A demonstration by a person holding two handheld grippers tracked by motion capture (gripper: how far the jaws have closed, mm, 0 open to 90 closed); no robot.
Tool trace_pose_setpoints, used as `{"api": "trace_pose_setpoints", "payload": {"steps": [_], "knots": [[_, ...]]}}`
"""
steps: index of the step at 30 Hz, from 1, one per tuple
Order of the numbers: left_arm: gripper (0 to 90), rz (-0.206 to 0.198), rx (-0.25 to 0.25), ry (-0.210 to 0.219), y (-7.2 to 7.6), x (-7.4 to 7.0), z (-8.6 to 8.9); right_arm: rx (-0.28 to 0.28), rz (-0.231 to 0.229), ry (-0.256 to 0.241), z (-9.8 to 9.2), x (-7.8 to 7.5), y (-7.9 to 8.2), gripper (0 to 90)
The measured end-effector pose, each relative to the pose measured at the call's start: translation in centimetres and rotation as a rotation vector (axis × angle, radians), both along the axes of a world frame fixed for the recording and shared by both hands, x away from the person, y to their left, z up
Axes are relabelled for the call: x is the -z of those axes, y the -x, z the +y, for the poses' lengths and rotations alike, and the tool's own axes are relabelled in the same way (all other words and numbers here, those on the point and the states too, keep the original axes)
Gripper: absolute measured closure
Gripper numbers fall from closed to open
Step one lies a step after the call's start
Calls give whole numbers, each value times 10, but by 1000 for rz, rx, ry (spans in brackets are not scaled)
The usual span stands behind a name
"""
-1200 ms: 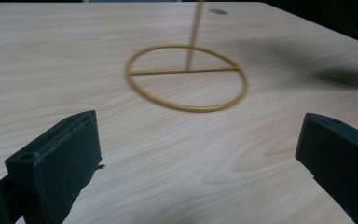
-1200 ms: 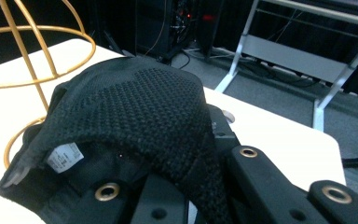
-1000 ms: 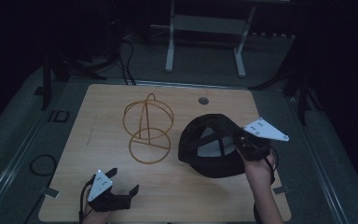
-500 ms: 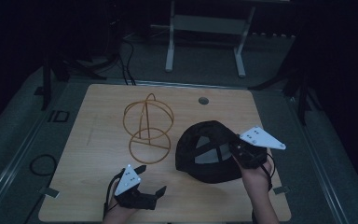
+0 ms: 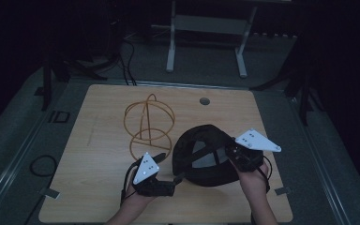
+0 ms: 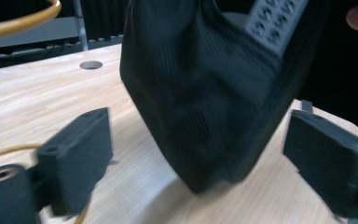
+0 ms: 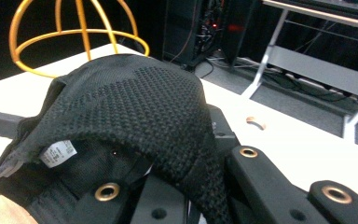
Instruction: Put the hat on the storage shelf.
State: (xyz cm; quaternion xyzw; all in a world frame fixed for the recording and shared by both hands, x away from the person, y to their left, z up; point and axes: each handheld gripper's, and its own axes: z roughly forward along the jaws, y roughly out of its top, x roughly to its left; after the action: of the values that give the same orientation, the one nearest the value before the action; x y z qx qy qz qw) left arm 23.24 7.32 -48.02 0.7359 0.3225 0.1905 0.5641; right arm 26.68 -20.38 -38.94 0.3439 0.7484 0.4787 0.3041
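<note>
Cap: a black mesh cap sits on the near right part of the wooden table, opening up, just right of the wire stand.
Right gripper: the right gripper is clamped on the cap's right edge; in the right gripper view the knit fabric drapes over the pinched jaws.
Left gripper: the left gripper has its jaws spread wide, close at the cap's near left edge; in the left gripper view the cap hangs between them, neither jaw touching it.
Stand: a gold wire hat stand is upright mid-table.
Label: a white tag shows inside the cap.
</note>
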Motion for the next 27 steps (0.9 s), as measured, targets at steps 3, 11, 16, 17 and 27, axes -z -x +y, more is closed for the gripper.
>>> {"api": "trace_pose_setpoints", "payload": {"steps": [3,11,16,17,27], "knots": [[207,6,7,27,-4,-1,0,-19,2,4,2,3,1,884],[339,25,21,10,-10,-2,-1,-56,-9,-6,4,1,8,884],[318,40,28,2,-11,-1,-3,-67,-27,-10,4,-3,13,884],[319,40,28,2,-11,-1,-3,-69,-27,-9,4,-4,13,884],[607,54,9,-69,-12,-4,-11,-92,-14,-16,6,-3,16,883]]}}
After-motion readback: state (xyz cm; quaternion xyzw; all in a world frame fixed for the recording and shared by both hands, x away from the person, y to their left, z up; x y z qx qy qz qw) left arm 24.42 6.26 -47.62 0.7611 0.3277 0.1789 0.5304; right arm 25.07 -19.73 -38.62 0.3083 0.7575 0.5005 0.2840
